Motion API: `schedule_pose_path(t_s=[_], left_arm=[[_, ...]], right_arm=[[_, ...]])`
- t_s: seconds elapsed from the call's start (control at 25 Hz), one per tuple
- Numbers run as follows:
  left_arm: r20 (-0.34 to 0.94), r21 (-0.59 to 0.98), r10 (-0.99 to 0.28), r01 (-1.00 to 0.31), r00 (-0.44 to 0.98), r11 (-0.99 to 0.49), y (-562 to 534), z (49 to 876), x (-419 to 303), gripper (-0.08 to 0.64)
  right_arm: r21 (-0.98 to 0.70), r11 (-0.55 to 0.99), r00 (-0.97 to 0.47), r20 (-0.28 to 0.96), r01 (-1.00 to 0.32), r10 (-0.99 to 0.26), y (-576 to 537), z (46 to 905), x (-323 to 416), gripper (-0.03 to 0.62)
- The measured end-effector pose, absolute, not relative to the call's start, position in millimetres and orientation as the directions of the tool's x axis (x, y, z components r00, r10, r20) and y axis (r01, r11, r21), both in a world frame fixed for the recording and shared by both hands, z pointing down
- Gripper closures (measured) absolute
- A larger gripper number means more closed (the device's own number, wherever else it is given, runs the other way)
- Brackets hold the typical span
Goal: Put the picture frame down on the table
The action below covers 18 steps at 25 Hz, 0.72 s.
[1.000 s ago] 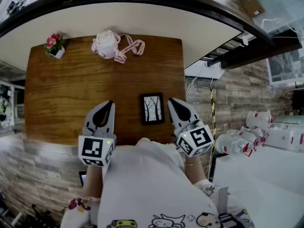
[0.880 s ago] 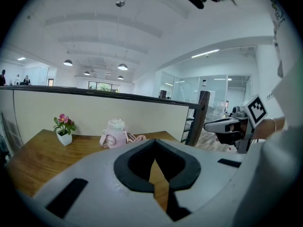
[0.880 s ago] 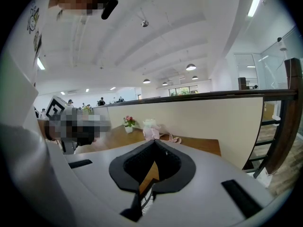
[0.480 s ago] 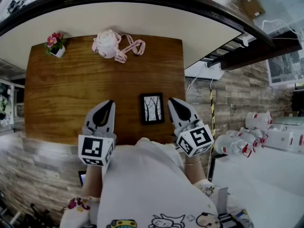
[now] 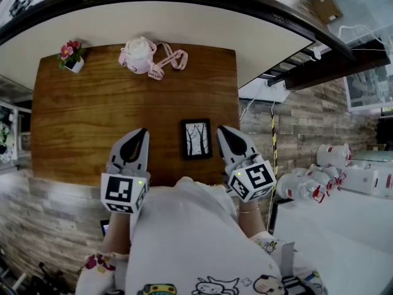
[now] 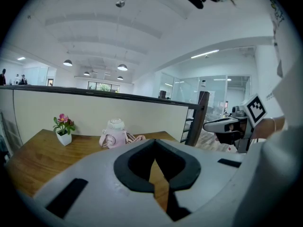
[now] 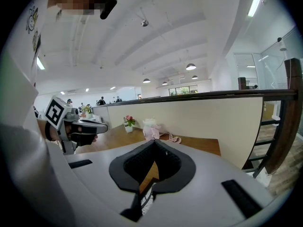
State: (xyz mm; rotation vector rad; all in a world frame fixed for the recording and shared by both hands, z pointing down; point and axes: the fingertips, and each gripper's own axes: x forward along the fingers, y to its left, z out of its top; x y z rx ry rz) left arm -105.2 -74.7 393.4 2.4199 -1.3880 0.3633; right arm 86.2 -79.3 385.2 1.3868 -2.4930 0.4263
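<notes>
A small black picture frame (image 5: 196,139) with a tree drawing lies flat on the wooden table (image 5: 92,115), near its front edge. It sits between my two grippers and touches neither. My left gripper (image 5: 142,133) hovers to its left, jaws together and empty. My right gripper (image 5: 220,130) hovers just to its right, jaws together with nothing held. In the left gripper view the left gripper (image 6: 155,143) points across the table, with the right gripper (image 6: 231,125) off to the side. In the right gripper view the right gripper (image 7: 154,143) is shut, and the left gripper (image 7: 80,126) shows at the left.
A pink bottle with a strap (image 5: 141,57) and a small flower pot (image 5: 72,59) stand at the table's far edge, against a cream partition (image 5: 184,23). The table's right edge (image 5: 238,103) drops to a wood-look floor. White and red items (image 5: 328,171) lie at the right.
</notes>
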Motion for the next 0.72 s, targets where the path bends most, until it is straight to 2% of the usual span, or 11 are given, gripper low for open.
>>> schedule_pose_path(t_s=[0.72], left_arm=[[0.357,0.132,-0.773,-0.848,0.524,-0.514,-80.9,389.1,-108.2,0.558]], right_arm=[[-0.107,0.477,-0.48,0.381,-0.872,-0.791,-76.7,385.9,96.1,0.593]])
